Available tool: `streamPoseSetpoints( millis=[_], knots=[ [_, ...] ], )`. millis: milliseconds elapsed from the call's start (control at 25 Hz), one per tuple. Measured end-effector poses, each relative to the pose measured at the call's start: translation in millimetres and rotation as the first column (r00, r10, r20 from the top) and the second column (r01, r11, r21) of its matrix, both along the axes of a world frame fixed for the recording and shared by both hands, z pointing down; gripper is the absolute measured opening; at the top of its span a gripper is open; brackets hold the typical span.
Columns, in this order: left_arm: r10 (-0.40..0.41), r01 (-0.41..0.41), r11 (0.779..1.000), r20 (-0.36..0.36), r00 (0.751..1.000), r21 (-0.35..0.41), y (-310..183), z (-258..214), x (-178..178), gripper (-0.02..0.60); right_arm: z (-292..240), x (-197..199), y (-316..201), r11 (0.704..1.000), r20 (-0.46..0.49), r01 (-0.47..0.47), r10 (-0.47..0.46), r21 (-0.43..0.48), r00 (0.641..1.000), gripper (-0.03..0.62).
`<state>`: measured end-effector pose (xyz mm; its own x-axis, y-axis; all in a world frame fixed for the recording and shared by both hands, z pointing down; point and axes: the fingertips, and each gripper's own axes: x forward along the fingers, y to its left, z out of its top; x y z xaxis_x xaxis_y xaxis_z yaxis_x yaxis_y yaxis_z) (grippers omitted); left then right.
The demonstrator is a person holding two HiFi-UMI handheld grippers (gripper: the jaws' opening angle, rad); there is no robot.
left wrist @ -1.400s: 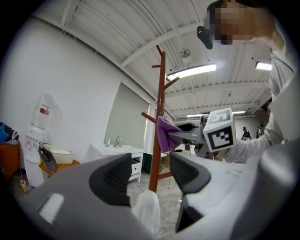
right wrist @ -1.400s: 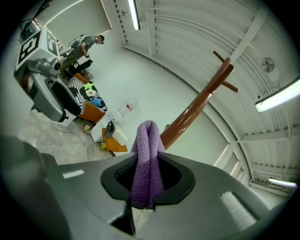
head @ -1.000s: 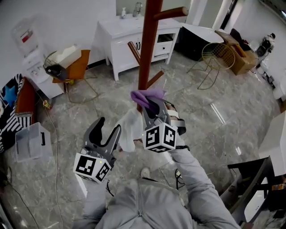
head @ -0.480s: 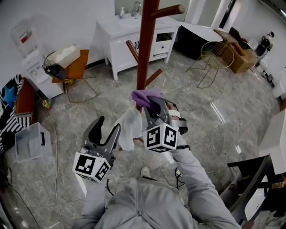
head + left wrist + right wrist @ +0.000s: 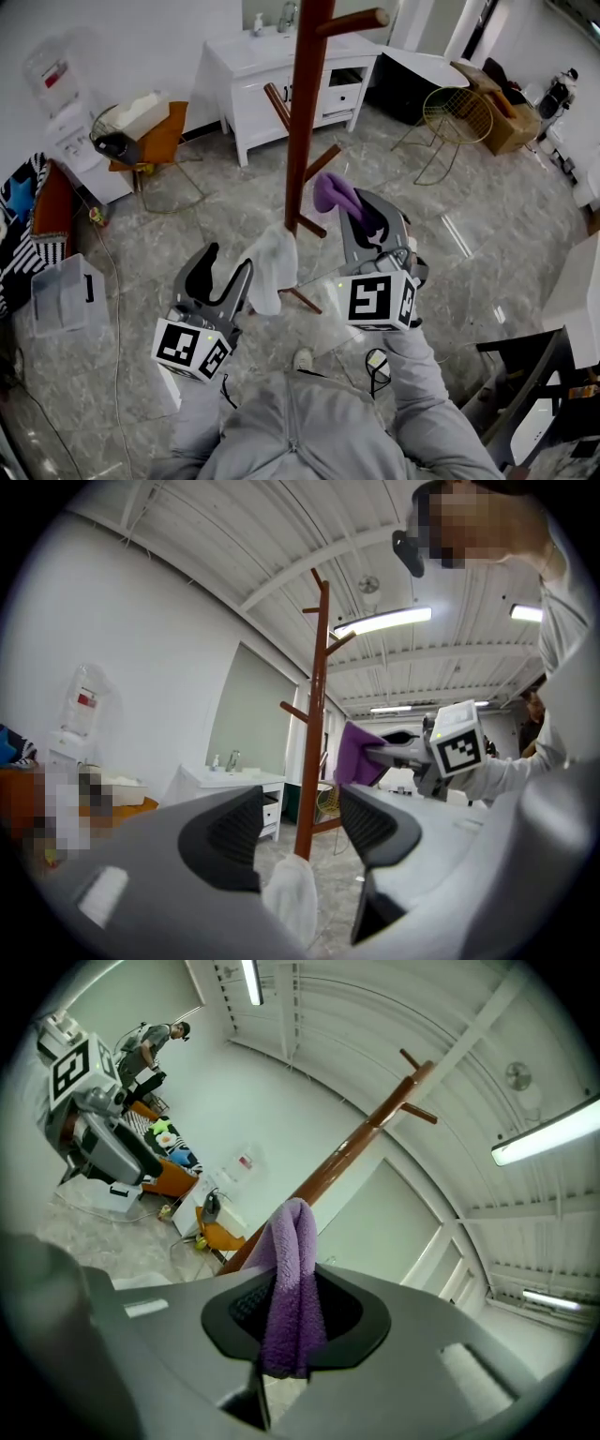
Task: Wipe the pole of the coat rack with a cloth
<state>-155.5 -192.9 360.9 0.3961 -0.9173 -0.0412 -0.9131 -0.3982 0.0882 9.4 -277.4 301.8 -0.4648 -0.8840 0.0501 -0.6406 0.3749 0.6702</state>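
Observation:
The brown wooden coat rack pole (image 5: 302,122) rises from the marble floor in front of me. My right gripper (image 5: 354,204) is shut on a folded purple cloth (image 5: 330,190), which now hangs in the air just right of the pole, apart from it. In the right gripper view the purple cloth (image 5: 292,1279) is pinched between the pads, with the pole (image 5: 347,1152) slanting behind it. My left gripper (image 5: 217,272) stands open, low and left of the pole. A white cloth-like piece (image 5: 272,265) sits by its jaws near the rack's foot; whether they touch, I cannot tell.
A white vanity cabinet (image 5: 272,75) stands behind the rack. A gold wire chair (image 5: 455,117) is at the back right, an orange chair (image 5: 155,141) and a water dispenser (image 5: 66,122) at the left. A clear plastic box (image 5: 66,295) sits on the floor at left.
My right gripper has carried the purple cloth off the pole, rightward and toward me. The left gripper and the white piece have stayed put.

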Motion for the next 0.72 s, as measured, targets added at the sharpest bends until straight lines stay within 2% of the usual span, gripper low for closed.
streamPoseSetpoints(
  millis=[160, 320, 480, 720],
  knots=[
    [-0.014, 0.014, 1.000, 0.000, 1.000, -0.002, -1.4, 0.2, -3.4, 0.275, -30.5, 20.7, 2.9, 0.999, 0.069, -0.041, 0.040, 0.024, 0.997, 0.057],
    [-0.021, 0.021, 1.000, -0.002, 1.000, -0.004, -3.1, 0.2, -7.6, 0.275, -39.8, 28.0, 7.5, 0.997, 0.059, -0.079, 0.077, 0.027, 0.995, 0.057],
    [-0.029, 0.029, 1.000, 0.002, 1.000, -0.004, -6.2, -1.9, -11.2, 0.275, -38.9, 17.9, 2.5, 0.998, 0.090, -0.046, 0.041, 0.052, 0.995, 0.057],
    [-0.029, 0.029, 1.000, 0.004, 1.000, 0.000, -7.7, -2.2, -9.3, 0.275, -20.2, -6.1, -21.8, 0.998, 0.103, -0.004, 0.011, -0.070, 0.995, 0.057]
  ],
)
